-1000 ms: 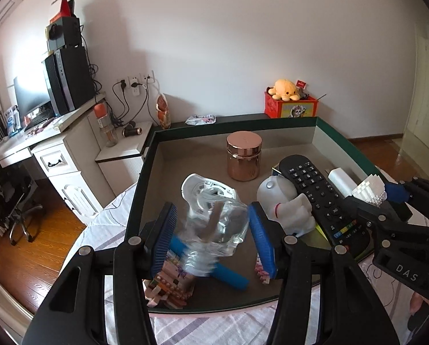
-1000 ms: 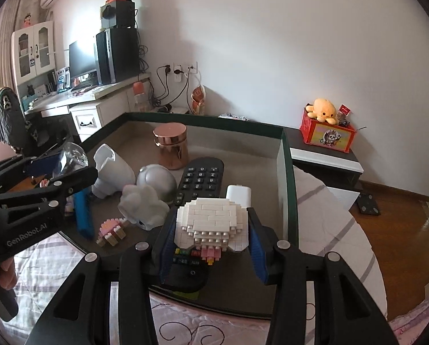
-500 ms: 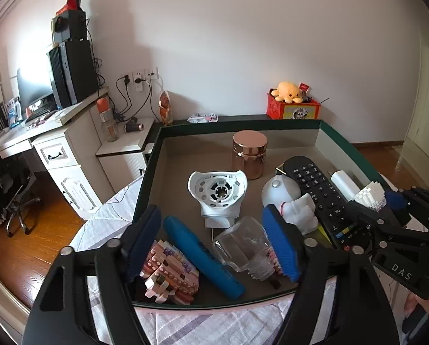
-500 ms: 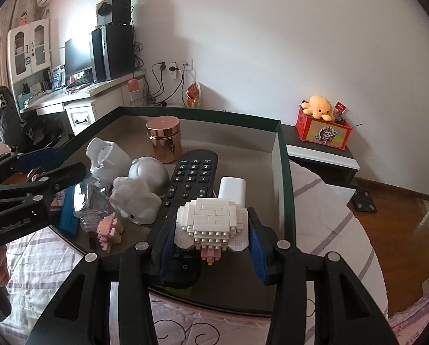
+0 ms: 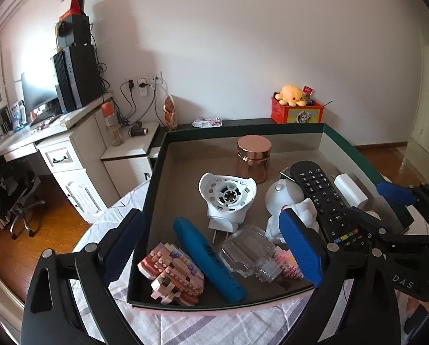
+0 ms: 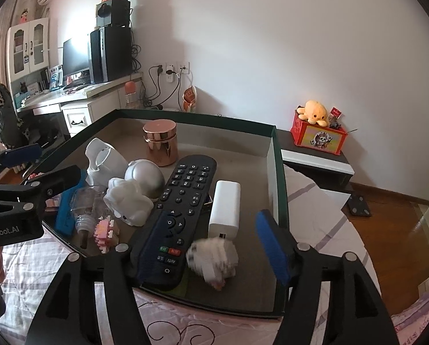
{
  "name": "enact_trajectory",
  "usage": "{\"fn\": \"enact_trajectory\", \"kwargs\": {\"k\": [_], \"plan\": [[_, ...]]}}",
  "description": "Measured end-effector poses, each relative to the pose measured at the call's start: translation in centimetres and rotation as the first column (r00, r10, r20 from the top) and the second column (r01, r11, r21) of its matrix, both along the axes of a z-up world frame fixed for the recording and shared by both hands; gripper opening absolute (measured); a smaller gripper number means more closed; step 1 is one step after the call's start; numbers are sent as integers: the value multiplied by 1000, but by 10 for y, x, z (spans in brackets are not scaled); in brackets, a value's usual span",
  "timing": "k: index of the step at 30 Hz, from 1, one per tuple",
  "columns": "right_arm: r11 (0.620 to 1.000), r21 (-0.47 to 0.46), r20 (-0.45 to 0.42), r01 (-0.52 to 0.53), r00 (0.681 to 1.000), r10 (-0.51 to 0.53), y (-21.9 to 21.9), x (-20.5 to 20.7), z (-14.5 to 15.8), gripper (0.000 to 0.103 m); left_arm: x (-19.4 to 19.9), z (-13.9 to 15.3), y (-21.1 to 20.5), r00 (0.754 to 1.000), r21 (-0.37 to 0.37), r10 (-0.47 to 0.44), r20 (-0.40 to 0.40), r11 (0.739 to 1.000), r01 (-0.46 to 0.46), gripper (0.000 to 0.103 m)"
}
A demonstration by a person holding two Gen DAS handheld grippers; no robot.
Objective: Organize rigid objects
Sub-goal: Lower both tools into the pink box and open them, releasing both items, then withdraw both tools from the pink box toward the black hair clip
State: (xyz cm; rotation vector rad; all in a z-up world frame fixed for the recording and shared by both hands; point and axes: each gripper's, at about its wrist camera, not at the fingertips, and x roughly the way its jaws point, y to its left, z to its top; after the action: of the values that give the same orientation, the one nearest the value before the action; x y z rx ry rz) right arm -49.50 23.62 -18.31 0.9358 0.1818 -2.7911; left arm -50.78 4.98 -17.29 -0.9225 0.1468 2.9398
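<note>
Both jaws just opened, nothing pinched: left hand-held gripper [image 5: 214, 247] over glass bottle [image 5: 247, 254], right hand-held gripper [image 6: 214, 247] over white block toy [image 6: 214, 260], both in green box [image 6: 279, 178]. You lift straight up, don't bump remote [image 6: 180, 201].

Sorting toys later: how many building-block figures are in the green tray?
3: a pink block figure at the near-left corner, a small pink one beside the glass bottle, a white one by the remote.
</note>
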Motion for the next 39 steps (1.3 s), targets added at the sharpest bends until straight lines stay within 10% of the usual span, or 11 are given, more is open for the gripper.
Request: {"fn": "enact_trajectory", "kwargs": {"k": [11,15,39], "plan": [[1000,-19,-48,4,999,-5,2,5,7,83,8,8,-3,999,5,2,-51,1000,-2,103],[1000,-3,-79,21,997,-21,1,12,17,103,25,16,-14,997,34,37,-67,999,-34,103],[998,-54,-266,21,963,-34,-2,229,123,103,259,122,-37,950,23,55,-306,998,-51,103]]}}
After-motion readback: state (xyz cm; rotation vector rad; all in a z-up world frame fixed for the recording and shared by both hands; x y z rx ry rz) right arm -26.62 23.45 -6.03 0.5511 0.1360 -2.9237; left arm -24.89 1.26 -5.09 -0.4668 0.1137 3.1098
